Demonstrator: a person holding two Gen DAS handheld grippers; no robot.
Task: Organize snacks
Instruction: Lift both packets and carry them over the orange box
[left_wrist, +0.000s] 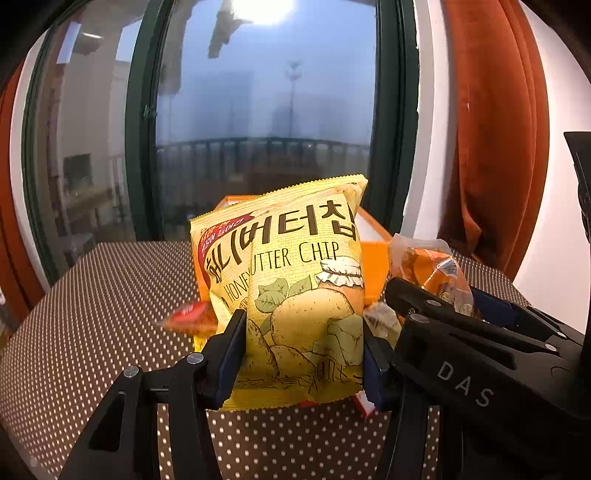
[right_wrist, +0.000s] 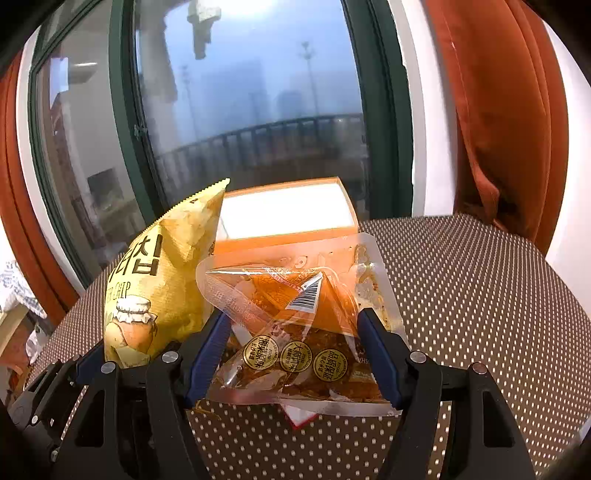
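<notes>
My left gripper (left_wrist: 301, 354) is shut on a yellow Honey Butter Chip bag (left_wrist: 295, 288) and holds it upright above the dotted table. The bag also shows at the left of the right wrist view (right_wrist: 155, 295). My right gripper (right_wrist: 295, 354) is shut on a clear orange snack pouch (right_wrist: 306, 325) with gold stickers. That pouch and the right gripper show at the right of the left wrist view (left_wrist: 432, 269). An open orange box (right_wrist: 288, 236) with a white inside stands behind both snacks.
The table has a brown cloth with white dots (right_wrist: 480, 295). A small red packet (left_wrist: 192, 315) lies on it left of the chip bag, and another red-and-white packet (right_wrist: 301, 415) lies under the pouch. A window and rust curtains (right_wrist: 491, 110) stand behind.
</notes>
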